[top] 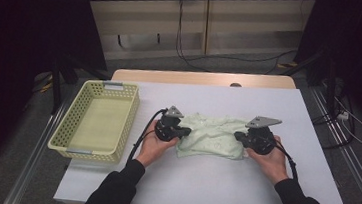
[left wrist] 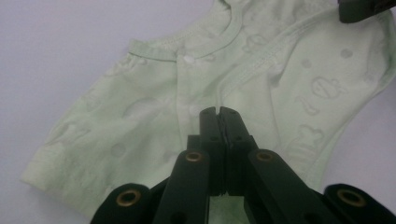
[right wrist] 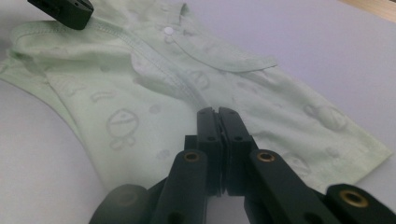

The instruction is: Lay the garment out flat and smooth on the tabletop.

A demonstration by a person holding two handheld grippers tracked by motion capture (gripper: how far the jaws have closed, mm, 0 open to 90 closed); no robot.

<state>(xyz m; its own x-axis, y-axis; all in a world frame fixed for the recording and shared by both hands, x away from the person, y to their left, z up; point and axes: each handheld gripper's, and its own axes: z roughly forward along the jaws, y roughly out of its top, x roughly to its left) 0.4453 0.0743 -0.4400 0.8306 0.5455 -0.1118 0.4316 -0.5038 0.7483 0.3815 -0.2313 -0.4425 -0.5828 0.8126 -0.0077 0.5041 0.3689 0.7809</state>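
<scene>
A pale green baby garment (top: 213, 135) with a faint printed pattern lies spread flat in the middle of the white table (top: 211, 185). My left gripper (top: 186, 131) is at its left edge and my right gripper (top: 238, 135) at its right edge, each held in a hand and pointing inward. In the left gripper view the jaws (left wrist: 219, 112) are pressed together over the garment (left wrist: 140, 126), near its snap placket; no cloth shows between them. The right gripper view has its jaws (right wrist: 217, 112) together too, over the garment (right wrist: 140, 93), with nothing seen pinched.
A yellow perforated plastic basket (top: 129, 122) stands on the table's left side, next to my left hand, with nothing in it. Bare tabletop lies in front of and behind the garment. Cables trail on the floor beyond the far edge.
</scene>
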